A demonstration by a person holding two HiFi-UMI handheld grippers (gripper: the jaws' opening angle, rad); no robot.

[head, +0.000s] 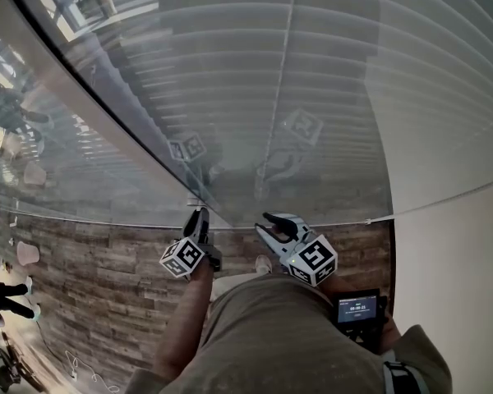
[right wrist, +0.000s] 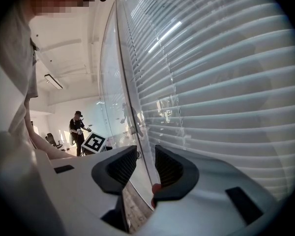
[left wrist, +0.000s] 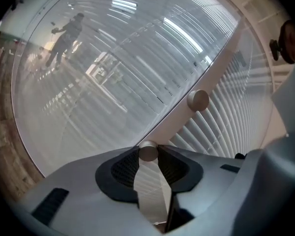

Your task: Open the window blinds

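- The left gripper point(head: 199, 218) is closed on a small round metal knob point(left wrist: 148, 152). In the left gripper view the knob sits between the jaw tips, with a pad pressed against each side.
- The knob stands out from a white strip point(left wrist: 214, 73) that runs between two panes.
- A second knob point(left wrist: 198, 100) sits further along the same strip, apart from the jaws.
- The blinds point(head: 337, 80) hang behind the glass point(head: 107, 130). They are fully down, and the slats are turned flat so that nothing shows through them.
- In the left gripper view the slats show plainly to the right of the strip. The pane to its left is covered in reflections.
- The right gripper point(head: 267, 226) is held just beside the left one, also close to the glass.
- In the right gripper view its jaws stand moderately apart and hold nothing. Only the thin edge of the pane shows in the gap, and the pads touch nothing.
- The left gripper's cube point(right wrist: 94, 142) shows past the right gripper's left jaw.
- In the head view both grippers point at the bottom part of the window, above a wood floor point(head: 90, 277). Their reflections show faintly in the glass above them.
- Another person point(right wrist: 77, 127) stands far off in the room.
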